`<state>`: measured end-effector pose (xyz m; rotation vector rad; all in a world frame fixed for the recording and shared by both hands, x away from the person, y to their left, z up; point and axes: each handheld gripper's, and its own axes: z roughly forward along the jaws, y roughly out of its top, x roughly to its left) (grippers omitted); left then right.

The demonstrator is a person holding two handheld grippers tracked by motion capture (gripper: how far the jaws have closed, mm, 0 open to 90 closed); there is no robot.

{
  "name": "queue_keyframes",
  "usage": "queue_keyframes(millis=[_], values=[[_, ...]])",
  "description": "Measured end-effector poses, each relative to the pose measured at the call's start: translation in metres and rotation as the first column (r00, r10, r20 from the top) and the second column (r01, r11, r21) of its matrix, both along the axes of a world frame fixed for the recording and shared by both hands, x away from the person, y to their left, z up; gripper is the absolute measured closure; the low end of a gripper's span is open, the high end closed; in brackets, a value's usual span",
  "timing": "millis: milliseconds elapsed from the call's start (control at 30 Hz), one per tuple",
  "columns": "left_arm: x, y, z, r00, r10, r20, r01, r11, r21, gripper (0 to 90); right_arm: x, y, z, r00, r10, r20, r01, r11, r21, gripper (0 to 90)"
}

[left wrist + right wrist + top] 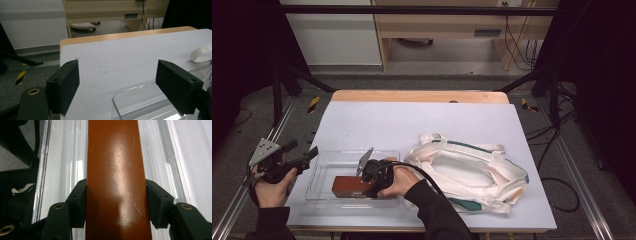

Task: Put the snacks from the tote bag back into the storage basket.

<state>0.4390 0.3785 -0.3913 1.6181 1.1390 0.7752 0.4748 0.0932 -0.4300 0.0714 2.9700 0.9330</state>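
Light falls from above onto the pale table [422, 120], bright against dark, murky surroundings. In the right gripper view a soft glare streak runs down the brown box [115, 170] ahead of the jaws. The clear tray [135, 95] glints. All pictures look slightly soft and grainy.

Black sleeves [439, 215] (2 black grippers)

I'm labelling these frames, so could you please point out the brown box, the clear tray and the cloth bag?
brown box [112, 170]: right gripper view, its glossy top face.
clear tray [319, 172]: high view, bare floor at its left end.
cloth bag [462, 172]: high view, the white middle panel.
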Motion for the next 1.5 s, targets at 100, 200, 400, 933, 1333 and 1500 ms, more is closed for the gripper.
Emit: queue_keyframes(millis=[100,200,400,933,1333,1500], values=[[0.000,0.000,0.000,1.0000,-0.001,-0.001,0.001,1.0000,0.000,18.6,-0.001,0.000,0.000,1.0000,0.002,0.003,-0.002,1.000,-0.006,42.5],[0.000,-0.001,0.000,1.0000,-0.004,-0.002,0.004,1.0000,0.002,18.5,-0.001,-0.001,0.000,1.0000,0.000,0.005,0.000,1.000,-0.004,42.1],[0.000,-0.002,0.000,1.0000,-0.005,-0.002,0.005,1.0000,0.002,18.5,-0.001,-0.008,0.004,0.9999,-0.014,0.006,0.013,0.999,0.045,39.4],[0.000,-0.005,-0.001,0.9999,-0.015,-0.004,0.015,0.9998,0.011,18.5,-0.013,-0.053,0.044,0.9622,-0.256,0.092,0.214,0.921,0.326,25.1],[0.001,-0.009,-0.003,0.9993,-0.037,-0.010,0.037,0.9992,0.011,18.5,-0.016,-0.143,0.046,0.7941,-0.605,0.054,0.501,0.703,0.505,17.4],[0.002,-0.011,-0.005,0.9991,-0.039,-0.016,0.039,0.9991,0.017,18.5,-0.023,-0.185,0.042,0.7259,-0.686,0.048,0.560,0.630,0.538,16.8]])
